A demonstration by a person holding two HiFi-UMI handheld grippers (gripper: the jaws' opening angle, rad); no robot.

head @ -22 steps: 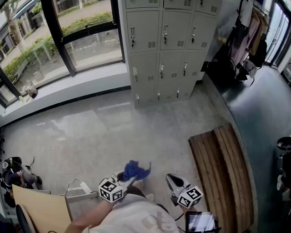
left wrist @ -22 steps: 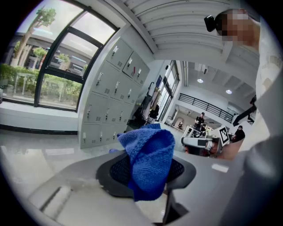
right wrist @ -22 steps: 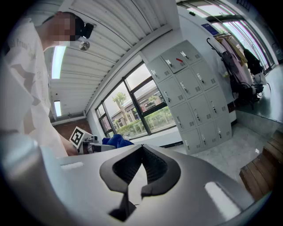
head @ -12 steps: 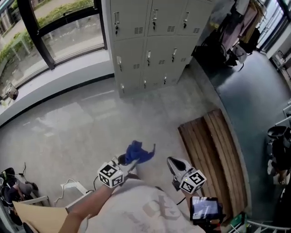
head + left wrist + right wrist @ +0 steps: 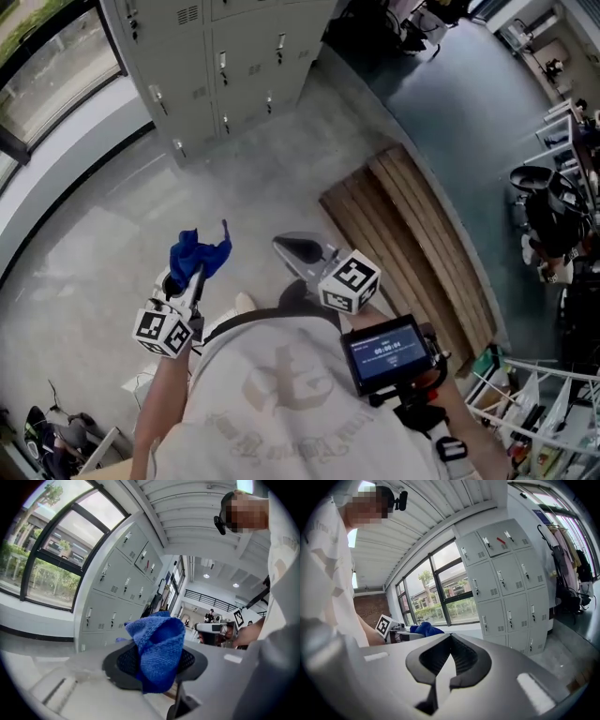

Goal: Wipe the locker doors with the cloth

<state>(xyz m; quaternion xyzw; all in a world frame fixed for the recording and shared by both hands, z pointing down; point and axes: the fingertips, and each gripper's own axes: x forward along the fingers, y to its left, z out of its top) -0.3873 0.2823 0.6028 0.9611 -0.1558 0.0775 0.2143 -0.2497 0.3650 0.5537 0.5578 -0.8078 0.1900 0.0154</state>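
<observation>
**Cloth in the left gripper, lockers well ahead**

The blue cloth [image 5: 199, 251] is bunched into a loose wad and pinched in the left gripper [image 5: 192, 274]. Its jaws are closed down on the fabric, which bulges up and forward past the tips, roughly along the jaw line. In the left gripper view the cloth [image 5: 158, 651] covers most of the space between the jaws, so the grip looks firm rather than by a corner.

The right gripper [image 5: 300, 251] is just to the right of it, at about the same height. Its jaws are brought together with their tips meeting and have nothing between them [image 5: 450, 641].

The grey locker doors [image 5: 220, 52] stand at the far left of the head view, well apart from both grippers, with bare concrete floor [image 5: 112, 216] between. In the left gripper view the lockers [image 5: 117, 590] sit left of the cloth, so the jaws point somewhat right of the doors. No wiping can start from here. As I judge it, the next move is to walk closer and swing the left gripper to the left, so the wad faces a door squarely. The left gripper is both the loaded one and the one on the lockers' side.

A slatted wooden bench [image 5: 412, 239] lies on the right, and a window [image 5: 42, 70] runs along the far left beside the lockers.
</observation>
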